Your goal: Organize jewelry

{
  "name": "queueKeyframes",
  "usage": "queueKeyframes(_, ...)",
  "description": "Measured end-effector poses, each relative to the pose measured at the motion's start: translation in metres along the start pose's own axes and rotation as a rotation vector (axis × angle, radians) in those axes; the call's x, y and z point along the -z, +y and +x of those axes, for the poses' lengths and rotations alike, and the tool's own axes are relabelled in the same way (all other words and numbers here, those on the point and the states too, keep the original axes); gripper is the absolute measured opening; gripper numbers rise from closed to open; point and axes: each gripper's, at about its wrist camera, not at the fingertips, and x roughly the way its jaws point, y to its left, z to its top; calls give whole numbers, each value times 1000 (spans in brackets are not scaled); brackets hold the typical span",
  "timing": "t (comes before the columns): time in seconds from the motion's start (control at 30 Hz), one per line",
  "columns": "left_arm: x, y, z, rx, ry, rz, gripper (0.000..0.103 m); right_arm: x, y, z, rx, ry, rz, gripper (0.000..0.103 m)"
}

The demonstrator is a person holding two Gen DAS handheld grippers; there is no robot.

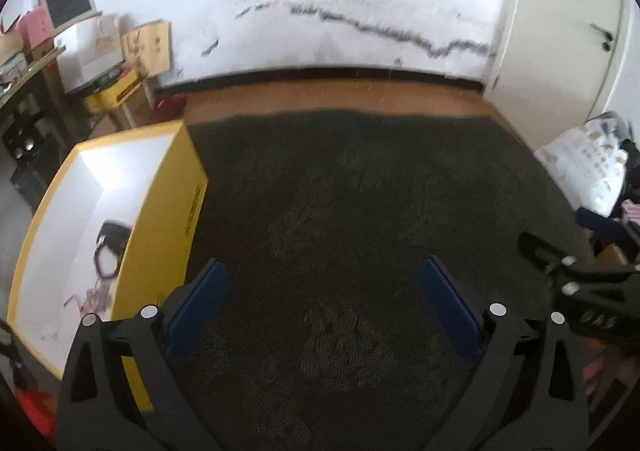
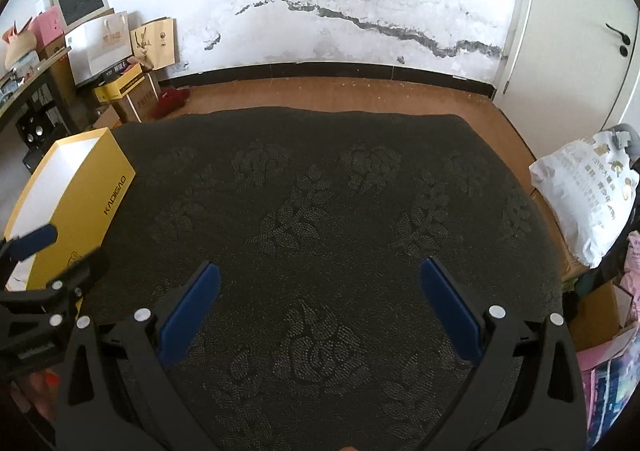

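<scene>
The left gripper (image 1: 322, 303) and right gripper (image 2: 320, 305) both hang spread and empty above the dark cloth (image 2: 320, 191). The jewelry (image 1: 105, 251) lies tangled inside the yellow box (image 1: 160, 219) at the left; a careless pinch there could likely snag several chains and drag them together

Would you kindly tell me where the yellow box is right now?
The yellow box sits open on the dark patterned cloth at its left edge, left of the left hand-held gripper; the right wrist view shows it far left too.
</scene>
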Motion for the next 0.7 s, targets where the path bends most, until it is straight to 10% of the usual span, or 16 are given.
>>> queueKeyframes(0.53,0,32,6,-25,7,-77,96,6,1,2,56,-51,-20,97)
queueKeyframes(0.7,6,21,15,-35,12,-41,96,5,-10,28,-46,76,66,97)
